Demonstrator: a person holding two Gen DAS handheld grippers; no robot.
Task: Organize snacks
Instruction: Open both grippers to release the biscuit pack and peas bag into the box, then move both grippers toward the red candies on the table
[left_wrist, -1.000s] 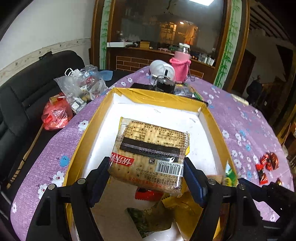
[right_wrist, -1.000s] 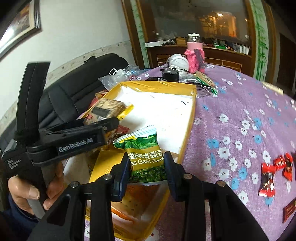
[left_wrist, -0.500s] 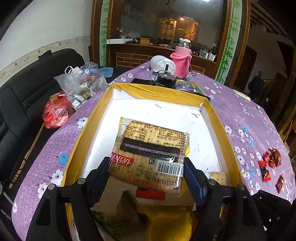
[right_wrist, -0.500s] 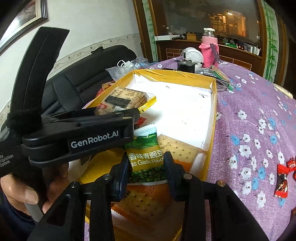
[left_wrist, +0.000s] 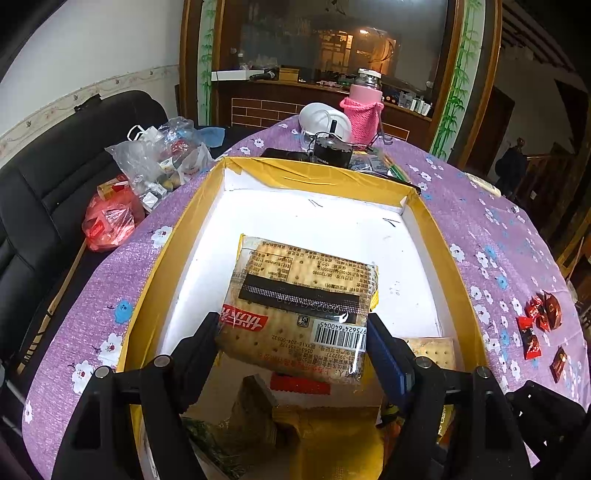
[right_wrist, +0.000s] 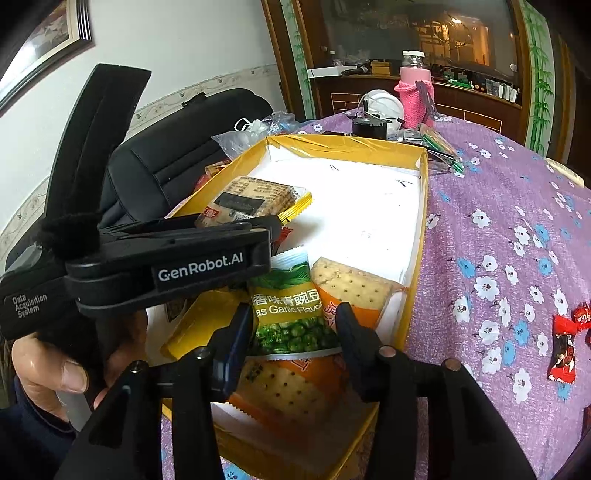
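Observation:
My left gripper (left_wrist: 293, 341) is shut on a clear-wrapped cracker pack (left_wrist: 301, 295) and holds it above the white floor of the yellow-rimmed box (left_wrist: 159, 266). The same pack (right_wrist: 251, 201) and the left gripper's body (right_wrist: 170, 258) show in the right wrist view. My right gripper (right_wrist: 293, 332) is shut on a green pea snack bag (right_wrist: 291, 310) over the box's near end, above orange cracker packs (right_wrist: 291, 391). More snack packs (left_wrist: 325, 439) lie in the box's near end under the left gripper.
The box (right_wrist: 415, 258) sits on a purple flowered tablecloth (right_wrist: 498, 229). Red candies (left_wrist: 535, 325) lie on the cloth at right. Plastic bags (left_wrist: 159, 162), a pink-sleeved bottle (left_wrist: 364, 107) and small items stand beyond the box. A black sofa (left_wrist: 33, 206) is at left.
Both grippers have moved forward over the box with their snacks still held. The right gripper's green bag now hangs over the cracker packs inside the box.

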